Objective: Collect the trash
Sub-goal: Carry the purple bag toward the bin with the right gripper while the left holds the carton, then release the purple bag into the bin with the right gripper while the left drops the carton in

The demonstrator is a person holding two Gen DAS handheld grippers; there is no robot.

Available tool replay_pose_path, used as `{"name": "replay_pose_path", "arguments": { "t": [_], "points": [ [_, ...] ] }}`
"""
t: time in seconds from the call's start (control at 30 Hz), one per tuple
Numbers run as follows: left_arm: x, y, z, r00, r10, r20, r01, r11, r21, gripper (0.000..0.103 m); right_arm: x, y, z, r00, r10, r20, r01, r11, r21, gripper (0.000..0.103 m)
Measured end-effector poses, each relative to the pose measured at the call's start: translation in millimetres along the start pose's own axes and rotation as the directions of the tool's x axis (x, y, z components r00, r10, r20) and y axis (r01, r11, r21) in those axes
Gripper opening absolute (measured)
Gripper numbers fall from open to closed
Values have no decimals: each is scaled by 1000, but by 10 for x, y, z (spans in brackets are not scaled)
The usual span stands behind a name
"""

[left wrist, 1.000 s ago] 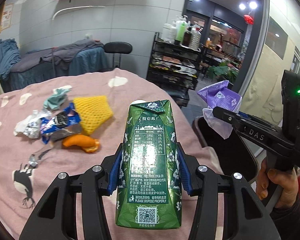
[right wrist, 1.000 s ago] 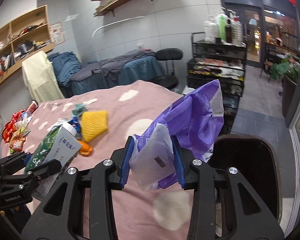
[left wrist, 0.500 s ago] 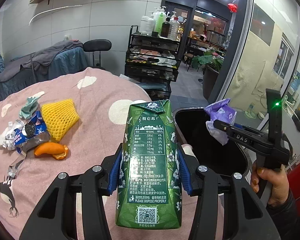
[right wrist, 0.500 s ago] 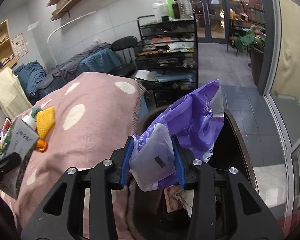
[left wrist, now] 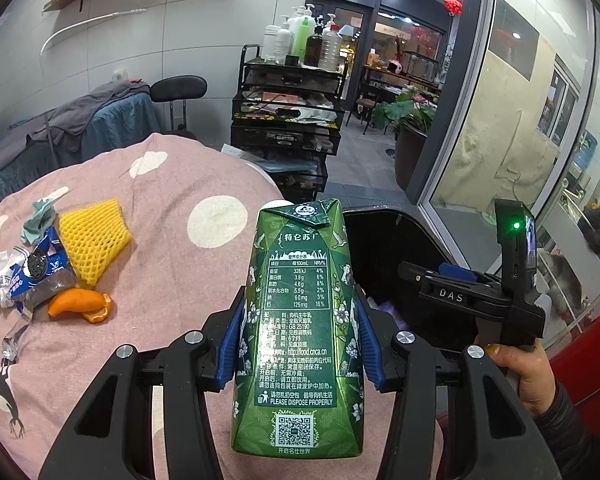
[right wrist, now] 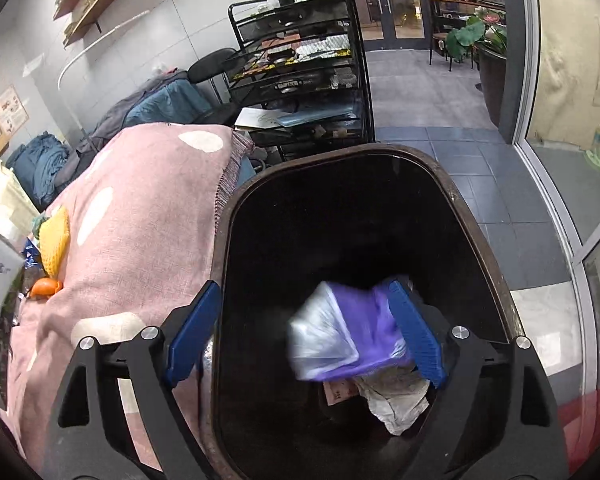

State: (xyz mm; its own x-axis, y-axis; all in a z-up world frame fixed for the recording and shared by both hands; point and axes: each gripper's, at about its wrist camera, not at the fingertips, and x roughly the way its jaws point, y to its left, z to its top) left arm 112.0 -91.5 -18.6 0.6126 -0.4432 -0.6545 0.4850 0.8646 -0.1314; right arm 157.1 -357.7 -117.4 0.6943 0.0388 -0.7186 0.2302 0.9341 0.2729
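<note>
My left gripper point(left wrist: 298, 344) is shut on an upright green milk carton point(left wrist: 298, 320), held above the pink spotted tablecloth point(left wrist: 172, 248) near the black trash bin point(left wrist: 384, 248). My right gripper point(right wrist: 306, 328) is open over the bin point(right wrist: 340, 216); it also shows in the left wrist view point(left wrist: 440, 284). The purple plastic bag point(right wrist: 344, 332), blurred, is free of the pads and falling inside the bin onto crumpled paper point(right wrist: 396, 396). More trash lies on the table: a yellow foam net point(left wrist: 92, 236), orange peel point(left wrist: 78, 304), blue snack wrappers point(left wrist: 36, 272).
A black wire rack point(right wrist: 300, 64) with bottles stands beyond the bin. A black chair point(left wrist: 178, 90) and a draped bed point(left wrist: 80, 120) are behind the table. A glass wall point(right wrist: 560, 100) runs along the right. A potted plant point(left wrist: 410, 120) stands by the door.
My right gripper has moved over the bin, opened and let go of the purple bag, which drops into the bin. My left gripper with the carton has moved toward the bin.
</note>
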Motion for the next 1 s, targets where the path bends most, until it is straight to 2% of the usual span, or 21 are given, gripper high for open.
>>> {"name": "replay_pose_path", "arguments": {
  "t": [0.17, 0.5, 0.8, 1.0],
  "points": [
    [44, -91, 13, 1000, -13, -11, 13, 1000, 16, 49, -94, -7, -40, 999, 1, 33, -1, 1000, 10, 90],
    [235, -400, 100, 997, -65, -47, 68, 995, 70, 49, -515, -196, -10, 985, -31, 169, 16, 996, 86, 97],
    [532, -693, 188, 984, -122, -128, 138, 984, 117, 49, -713, -471, 24, 975, -85, 205, 52, 986, 159, 97],
    [745, -874, 203, 975, -125, -183, 154, 976, 156, 49, -782, -630, 15, 969, -120, 214, 78, 978, 195, 97]
  ]
}}
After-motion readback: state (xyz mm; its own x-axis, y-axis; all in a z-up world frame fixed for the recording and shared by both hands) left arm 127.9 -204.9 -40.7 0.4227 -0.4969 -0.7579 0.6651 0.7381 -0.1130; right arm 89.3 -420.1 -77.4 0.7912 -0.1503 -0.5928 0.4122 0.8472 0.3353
